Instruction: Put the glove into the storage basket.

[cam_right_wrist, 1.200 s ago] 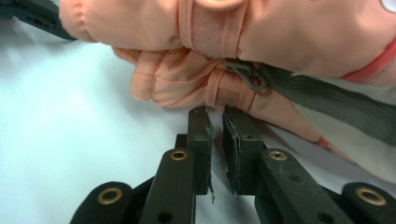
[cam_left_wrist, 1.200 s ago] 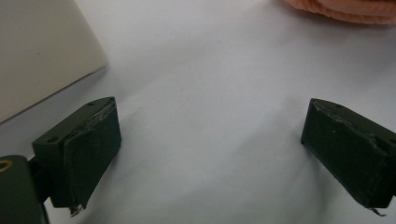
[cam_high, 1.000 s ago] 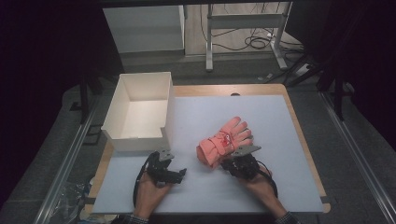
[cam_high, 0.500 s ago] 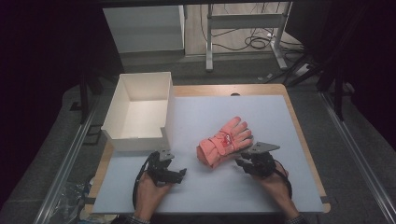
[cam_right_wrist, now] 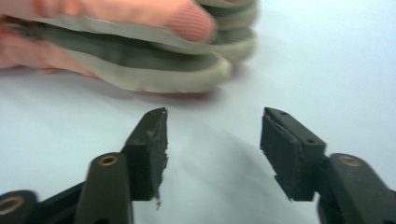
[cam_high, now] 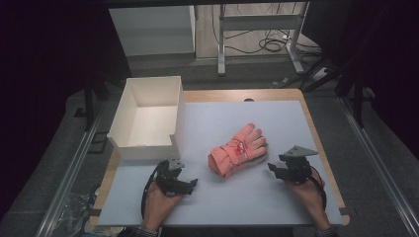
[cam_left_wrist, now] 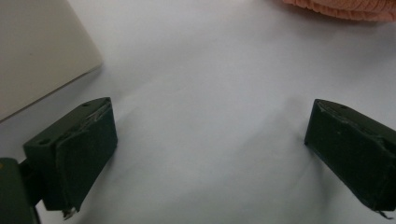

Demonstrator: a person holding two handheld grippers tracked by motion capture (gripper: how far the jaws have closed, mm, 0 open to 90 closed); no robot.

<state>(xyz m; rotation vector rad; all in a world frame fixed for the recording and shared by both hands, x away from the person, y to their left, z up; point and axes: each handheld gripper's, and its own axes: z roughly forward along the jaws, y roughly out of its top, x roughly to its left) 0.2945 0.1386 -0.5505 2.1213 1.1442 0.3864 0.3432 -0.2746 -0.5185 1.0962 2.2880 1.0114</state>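
Gloves (cam_high: 237,150), a stacked pink pair, lie mid-surface (cam_high: 276,118) beside the white box (cam_high: 148,118). Right tool (cam_high: 288,169) faces their fingertips, jaws apart, likely positioned for pickup. Left tool (cam_high: 180,181) rests spread, holding nothing.

Box (cam_high: 148,116) blocks left; gloves (cam_high: 237,150) centre; mat (cam_high: 276,118) beyond open.

1 box (cam_high: 148,118), prob. 2 gloves (cam_high: 238,150)

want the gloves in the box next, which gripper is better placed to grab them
Right, probably: the right gripper is open and aimed at the gloves. The left gripper, also open, points at bare table near the box.
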